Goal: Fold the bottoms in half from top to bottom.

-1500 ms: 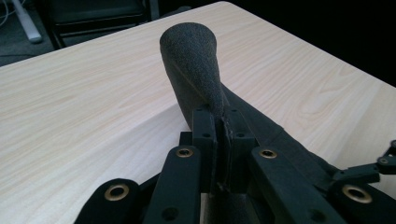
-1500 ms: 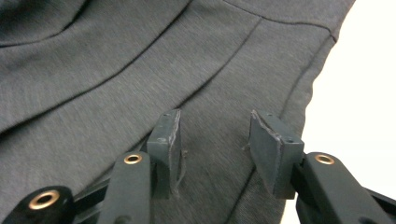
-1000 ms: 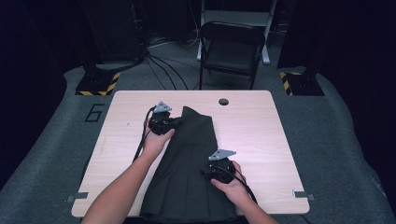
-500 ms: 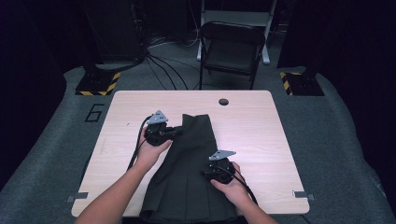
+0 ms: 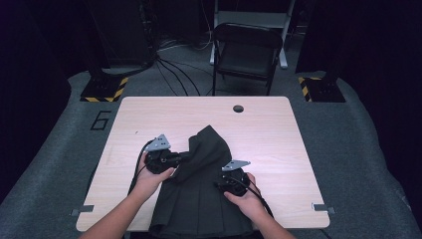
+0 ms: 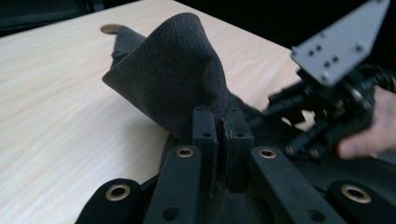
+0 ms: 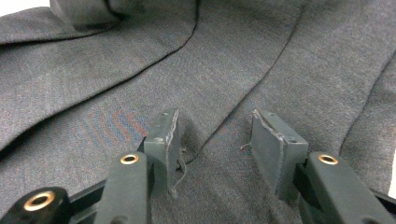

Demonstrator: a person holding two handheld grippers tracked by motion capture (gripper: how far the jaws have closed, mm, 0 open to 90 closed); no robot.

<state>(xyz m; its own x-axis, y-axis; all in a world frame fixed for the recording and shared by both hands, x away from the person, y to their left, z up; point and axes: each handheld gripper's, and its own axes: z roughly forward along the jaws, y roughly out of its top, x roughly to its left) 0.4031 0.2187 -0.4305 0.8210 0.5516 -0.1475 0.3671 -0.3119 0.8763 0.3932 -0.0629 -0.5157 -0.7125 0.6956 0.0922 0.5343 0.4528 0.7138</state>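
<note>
Dark grey pleated cloth lies at the table's near-centre, its near edge hanging over the near side. My left gripper is clamped tight on the cloth's far end, w/ the fabric folded up & over the jaws. My right gripper rests on the cloth's right part, jaws partly apart, pads pressing the flat fabric, no fold btwn them.

We have drawn our left tongs nearer and leftward, away from the desk's far edge, and the pinched far end of the dark grey pleated cloth garment has folded back over itself, raised.
</note>
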